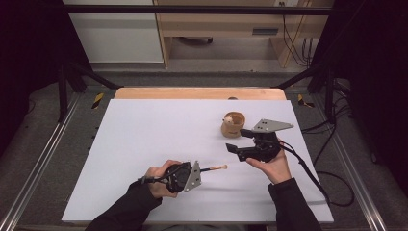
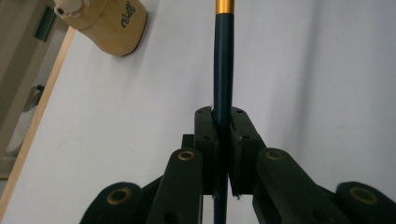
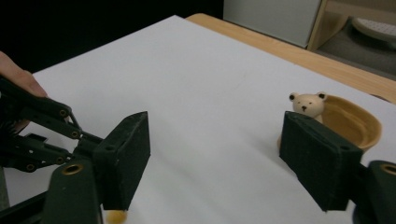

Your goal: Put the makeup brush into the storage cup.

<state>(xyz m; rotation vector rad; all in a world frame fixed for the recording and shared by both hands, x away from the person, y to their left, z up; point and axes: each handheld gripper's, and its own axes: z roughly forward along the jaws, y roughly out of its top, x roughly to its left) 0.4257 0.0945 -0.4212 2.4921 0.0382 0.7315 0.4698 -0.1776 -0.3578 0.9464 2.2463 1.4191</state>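
Note:
My left gripper [image 1: 201,170] lies low over the white sheet near its front edge, shut on a thin dark-blue brush [image 1: 214,168] with a pale tip that points right. In the left gripper view the shaft [image 2: 223,60], with a gold band near the top, runs straight out between the pressed jaws of that gripper [image 2: 223,126]. A small wooden cup [image 1: 233,124] with a bear head [image 3: 307,105] on its rim stands at the right. My right gripper [image 1: 239,139] hovers just in front of the cup, open, with nothing between its jaws [image 3: 219,149].
The white sheet [image 1: 144,144] covers a wooden table whose far edge [image 1: 199,93] shows beyond it. A cable [image 1: 308,168] trails off the right side. The other hand and its gripper [image 3: 42,126] show at the left of the right gripper view.

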